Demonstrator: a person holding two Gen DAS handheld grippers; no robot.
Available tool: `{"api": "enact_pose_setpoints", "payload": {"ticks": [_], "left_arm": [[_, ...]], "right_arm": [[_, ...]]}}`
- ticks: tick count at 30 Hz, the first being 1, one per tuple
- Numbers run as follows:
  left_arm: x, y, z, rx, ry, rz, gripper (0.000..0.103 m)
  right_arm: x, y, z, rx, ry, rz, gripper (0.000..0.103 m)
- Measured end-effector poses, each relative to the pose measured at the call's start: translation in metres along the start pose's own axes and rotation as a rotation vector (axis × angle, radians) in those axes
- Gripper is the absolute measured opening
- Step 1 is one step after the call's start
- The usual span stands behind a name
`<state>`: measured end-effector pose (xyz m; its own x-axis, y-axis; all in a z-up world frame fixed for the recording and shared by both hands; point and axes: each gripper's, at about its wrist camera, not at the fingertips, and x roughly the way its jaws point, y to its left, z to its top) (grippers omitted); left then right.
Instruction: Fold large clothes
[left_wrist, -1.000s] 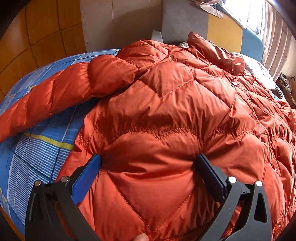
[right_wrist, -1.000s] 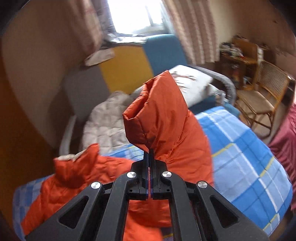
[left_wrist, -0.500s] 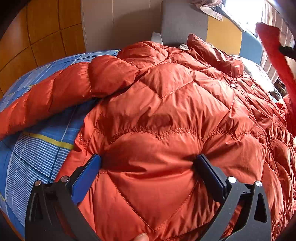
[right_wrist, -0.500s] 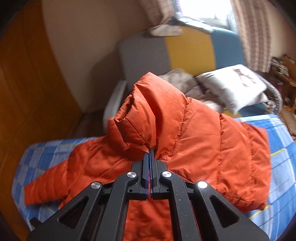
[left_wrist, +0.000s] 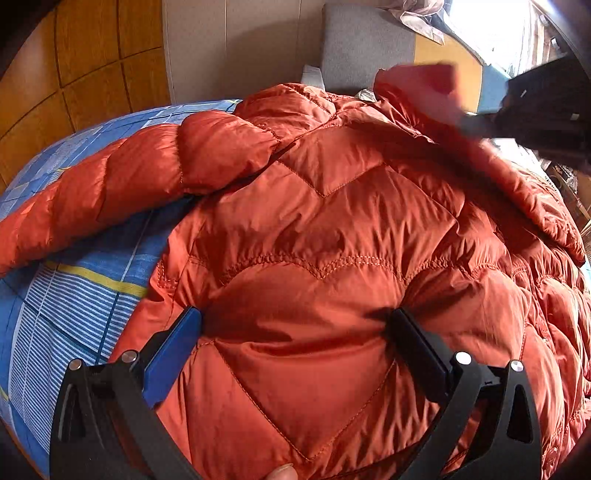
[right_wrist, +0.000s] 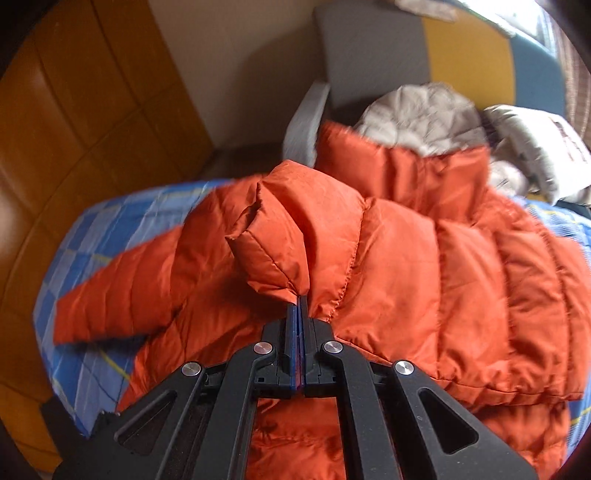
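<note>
A: Why is the left gripper (left_wrist: 295, 332) planted on the jacket (left_wrist: 332, 229) like that?

B: It looks like an anchor. Its jaws stand wide apart, pressed down into the padding either side of a quilted panel, pinching nothing. That likely pins the body flat on the bed (left_wrist: 74, 295) while the other side gets folded.

A: And the right gripper (right_wrist: 298, 306)?

B: Fully closed on a thin pinch of fabric right at the sleeve's (right_wrist: 280, 243) cuff. The cuff bunches up just above the fingertips, and the sleeve trails across the jacket's body.

A: So where does the jacket lie?

B: Spread over the blue checked bed, the other sleeve (right_wrist: 122, 291) stretched out to the left side, well away from both grippers.

A: What remains?

B: I'd judge the held sleeve needs laying across the chest, then the far one.
</note>
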<state>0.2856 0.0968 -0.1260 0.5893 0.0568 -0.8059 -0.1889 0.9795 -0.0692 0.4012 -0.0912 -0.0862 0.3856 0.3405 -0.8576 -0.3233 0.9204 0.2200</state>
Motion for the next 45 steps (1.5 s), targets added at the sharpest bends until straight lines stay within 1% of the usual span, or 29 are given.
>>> {"api": "enact_pose_setpoints", "payload": {"ticks": [4, 9, 10, 11, 12, 14, 15, 19, 22, 24, 30, 35, 36, 37, 38, 41, 44, 45], "left_arm": [[0.000, 0.000, 0.000, 0.001, -0.001, 0.001, 0.101], [0.001, 0.000, 0.000, 0.002, -0.001, 0.003, 0.101], [0.001, 0.000, 0.000, 0.002, -0.001, 0.003, 0.101], [0.001, 0.000, 0.000, 0.002, -0.001, 0.003, 0.101], [0.001, 0.000, 0.000, 0.003, -0.001, 0.004, 0.101], [0.002, 0.000, 0.000, 0.004, 0.000, 0.006, 0.101], [0.002, -0.001, 0.000, 0.005, 0.000, 0.007, 0.101], [0.001, -0.002, 0.000, 0.005, 0.000, 0.008, 0.101], [0.001, -0.001, -0.001, 0.005, -0.001, 0.008, 0.101], [0.001, -0.001, -0.001, 0.006, -0.001, 0.009, 0.101], [0.000, -0.001, -0.001, 0.005, -0.002, 0.008, 0.101], [0.000, -0.001, -0.001, 0.008, -0.002, 0.014, 0.101], [-0.001, -0.001, -0.001, 0.008, -0.002, 0.015, 0.101], [-0.001, -0.002, -0.001, 0.008, -0.001, 0.018, 0.101], [-0.002, -0.002, -0.002, 0.010, 0.000, 0.020, 0.101], [-0.005, 0.001, -0.002, -0.003, 0.002, 0.010, 0.101], [-0.013, 0.004, -0.002, -0.022, -0.010, 0.009, 0.101], [-0.021, 0.008, 0.000, -0.041, -0.033, -0.005, 0.101]], "right_arm": [[0.024, 0.000, -0.013, -0.004, 0.063, 0.022, 0.001], [0.031, -0.008, -0.023, 0.016, 0.078, 0.063, 0.002], [0.030, -0.008, -0.024, 0.017, 0.077, 0.073, 0.003], [0.029, -0.010, -0.024, 0.021, 0.078, 0.082, 0.012], [0.027, -0.011, -0.024, 0.029, 0.079, 0.102, 0.018], [0.020, -0.013, -0.025, 0.025, 0.064, 0.120, 0.054], [0.017, -0.012, -0.026, 0.024, 0.053, 0.122, 0.056], [0.006, -0.017, -0.029, 0.022, 0.040, 0.121, 0.057], [-0.010, -0.031, -0.033, 0.048, 0.009, 0.121, 0.057], [-0.022, -0.046, -0.036, 0.072, -0.021, 0.106, 0.057], [-0.065, -0.109, -0.053, 0.170, -0.116, 0.007, 0.057], [-0.106, -0.171, -0.072, 0.295, -0.215, -0.097, 0.057], [-0.112, -0.185, -0.076, 0.336, -0.236, -0.123, 0.055], [-0.114, -0.197, -0.079, 0.367, -0.246, -0.150, 0.052], [-0.114, -0.204, -0.080, 0.384, -0.247, -0.170, 0.048], [-0.096, -0.221, -0.085, 0.403, -0.193, -0.219, 0.041], [-0.067, -0.220, -0.086, 0.364, -0.130, -0.259, 0.041], [-0.059, -0.218, -0.088, 0.353, -0.119, -0.265, 0.041]]}}
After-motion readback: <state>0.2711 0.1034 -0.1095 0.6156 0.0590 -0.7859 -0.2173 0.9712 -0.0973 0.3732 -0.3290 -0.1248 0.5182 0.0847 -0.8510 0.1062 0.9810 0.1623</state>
